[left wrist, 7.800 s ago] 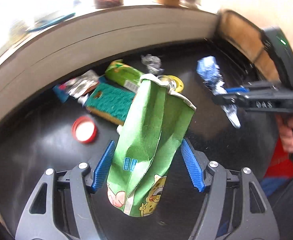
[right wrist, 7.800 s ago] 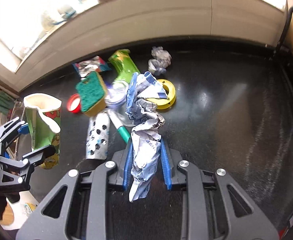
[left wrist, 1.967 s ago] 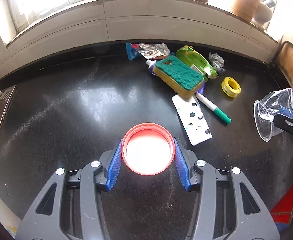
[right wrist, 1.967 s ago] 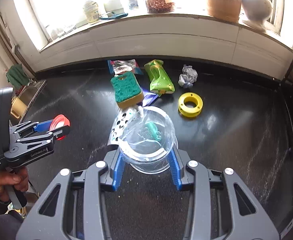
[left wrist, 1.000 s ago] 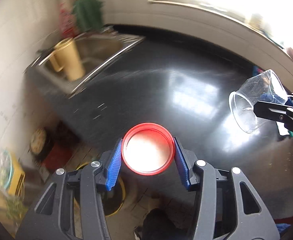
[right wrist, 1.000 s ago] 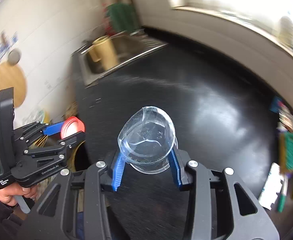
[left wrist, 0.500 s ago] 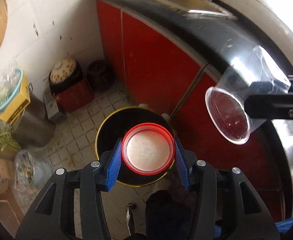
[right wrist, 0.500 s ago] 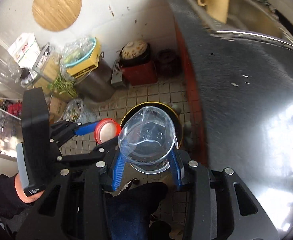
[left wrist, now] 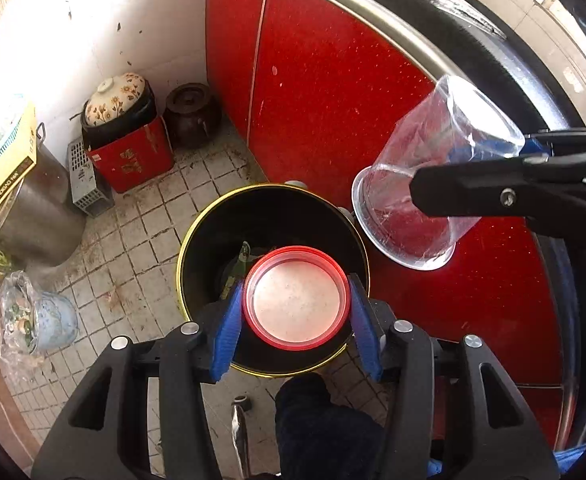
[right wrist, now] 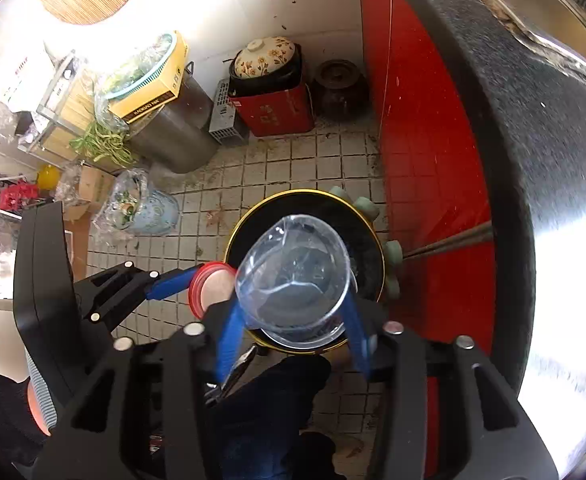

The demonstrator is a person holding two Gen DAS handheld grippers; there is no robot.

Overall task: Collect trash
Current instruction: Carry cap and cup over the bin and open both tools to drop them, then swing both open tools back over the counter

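My left gripper (left wrist: 296,312) is shut on a red jar lid (left wrist: 296,298) and holds it above the open black trash bin with a gold rim (left wrist: 213,240) on the tiled floor. My right gripper (right wrist: 291,320) is shut on a clear plastic cup (right wrist: 293,272), also above the bin (right wrist: 367,240). In the left wrist view the cup (left wrist: 425,184) hangs to the upper right of the bin, mouth down. In the right wrist view the lid (right wrist: 209,284) sits just left of the cup. Some trash lies in the bin's bottom.
Red cabinet doors (left wrist: 325,92) under the black countertop (right wrist: 533,140) stand right of the bin. A red box with a floral pot (left wrist: 129,148), a brown jar (left wrist: 192,118), a metal drum (left wrist: 33,216) and a bagged bowl (left wrist: 33,320) stand on the floor at left.
Both grippers have come closer over the bin, still holding the lid and the cup. The bin now looks larger and sits right under the lid.
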